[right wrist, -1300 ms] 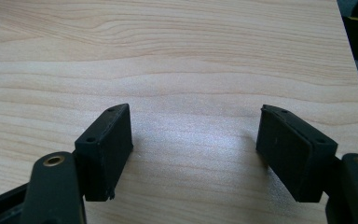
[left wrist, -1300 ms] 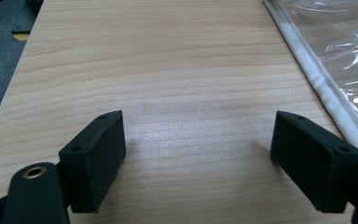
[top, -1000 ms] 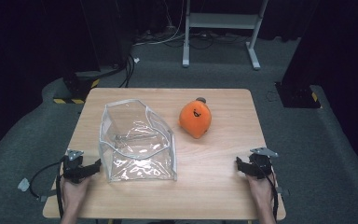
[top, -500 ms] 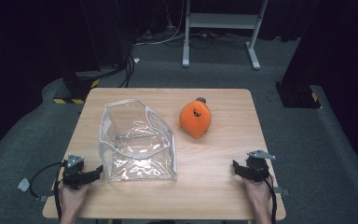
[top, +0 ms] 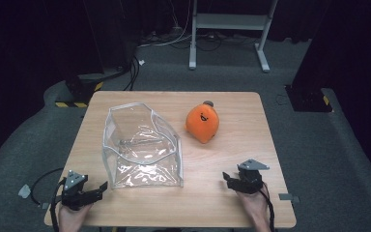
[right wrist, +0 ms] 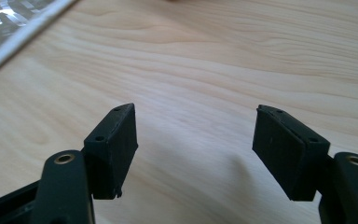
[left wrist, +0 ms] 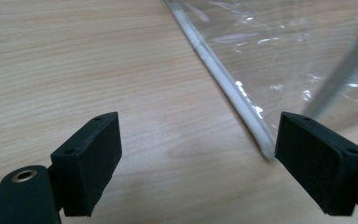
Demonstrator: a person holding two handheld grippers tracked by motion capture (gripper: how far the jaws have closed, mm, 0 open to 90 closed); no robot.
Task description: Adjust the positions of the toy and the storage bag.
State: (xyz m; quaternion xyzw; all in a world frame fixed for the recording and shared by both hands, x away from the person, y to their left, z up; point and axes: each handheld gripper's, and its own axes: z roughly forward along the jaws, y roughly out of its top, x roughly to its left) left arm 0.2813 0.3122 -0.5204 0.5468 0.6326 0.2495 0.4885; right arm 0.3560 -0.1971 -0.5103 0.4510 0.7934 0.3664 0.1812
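Wooden and light in colour, the rectangular table (top: 232, 212) stands on a grey carpet floor (top: 319, 145), and the person sits at its near edge. On the left half of the table stands the clear plastic bag with a white rim (top: 142, 147); its mouth is open and its walls stand up a little crumpled. The near lower corner of this bag lies just beside the left gripper (top: 99, 189), and in the left gripper view the white seam of the bag (left wrist: 223, 84) runs down to end just beside one black jaw, but I cannot tell if it touches the pad. To the right of the bag, toward the far side of the table and apart from it, lies the orange soft toy with a small black face (top: 203, 123). It is well apart from both grippers.

The left gripper is held low over the near left corner of the table, and its jaws are spread wide with only bare wood between them. The right gripper (top: 227, 179) is at the near right part of the table, pointing toward the bag. Its jaws have just been closing a little, yet they are released and grasp nothing; between them is only the wood.
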